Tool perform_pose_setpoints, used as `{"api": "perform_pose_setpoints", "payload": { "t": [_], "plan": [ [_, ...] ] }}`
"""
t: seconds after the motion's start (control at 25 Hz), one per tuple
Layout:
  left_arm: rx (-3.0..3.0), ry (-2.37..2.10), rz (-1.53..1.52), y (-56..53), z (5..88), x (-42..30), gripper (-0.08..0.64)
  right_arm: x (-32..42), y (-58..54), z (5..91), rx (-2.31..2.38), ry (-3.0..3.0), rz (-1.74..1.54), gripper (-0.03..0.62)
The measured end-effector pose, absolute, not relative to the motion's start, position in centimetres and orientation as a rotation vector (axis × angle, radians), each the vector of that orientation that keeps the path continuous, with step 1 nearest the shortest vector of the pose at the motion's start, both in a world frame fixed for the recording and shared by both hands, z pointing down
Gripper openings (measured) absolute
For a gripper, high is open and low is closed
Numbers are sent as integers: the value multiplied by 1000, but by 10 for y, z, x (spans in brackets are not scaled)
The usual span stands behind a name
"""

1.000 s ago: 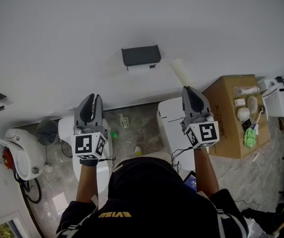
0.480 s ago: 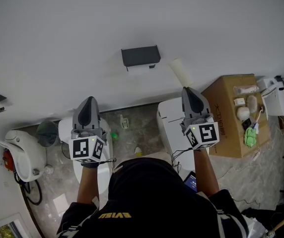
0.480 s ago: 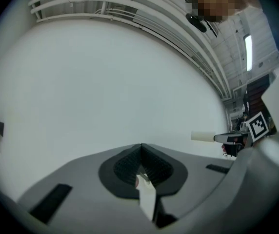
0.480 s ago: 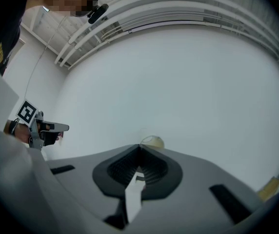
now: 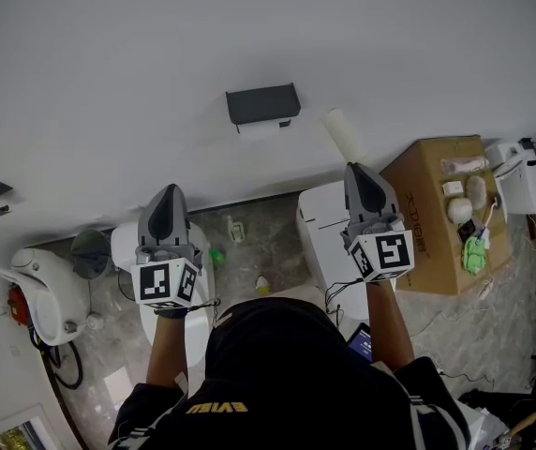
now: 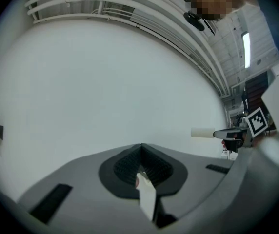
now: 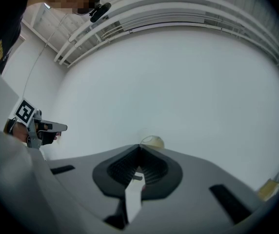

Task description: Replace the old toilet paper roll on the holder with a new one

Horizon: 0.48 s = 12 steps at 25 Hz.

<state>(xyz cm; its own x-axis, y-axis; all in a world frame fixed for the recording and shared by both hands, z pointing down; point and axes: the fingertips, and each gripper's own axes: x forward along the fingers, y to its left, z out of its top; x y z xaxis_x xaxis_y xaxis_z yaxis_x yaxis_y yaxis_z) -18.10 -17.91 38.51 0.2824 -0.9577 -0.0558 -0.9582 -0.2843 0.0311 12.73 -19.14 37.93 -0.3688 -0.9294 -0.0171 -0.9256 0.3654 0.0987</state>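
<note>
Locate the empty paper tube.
Head view, right of centre: the tube sticks out of the shut right gripper, just right of the dark holder.

A bathroom is shown: a white toilet (image 5: 123,247) is seen below the left tongs (image 5: 168,193), a dark wall holder (image 5: 263,105) is mounted ahead between the two, a marbled tile floor (image 5: 259,237) is laid beneath, and a cardboard box (image 5: 441,223) is set beside the right tongs (image 5: 355,170)

Bright even indoor light, soft shadows, fisheye-warped dark-cornered claw views, near parts blurred, perhaps overhead lamps
</note>
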Motion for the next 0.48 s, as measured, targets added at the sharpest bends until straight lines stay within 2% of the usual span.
{"api": "perform_pose_setpoints", "payload": {
  "t": [0.48],
  "plan": [
    [-2533,1854,75,-178,390,-172,11,130,-189,380,1737,-2563,-137,-5]
  ]
}}
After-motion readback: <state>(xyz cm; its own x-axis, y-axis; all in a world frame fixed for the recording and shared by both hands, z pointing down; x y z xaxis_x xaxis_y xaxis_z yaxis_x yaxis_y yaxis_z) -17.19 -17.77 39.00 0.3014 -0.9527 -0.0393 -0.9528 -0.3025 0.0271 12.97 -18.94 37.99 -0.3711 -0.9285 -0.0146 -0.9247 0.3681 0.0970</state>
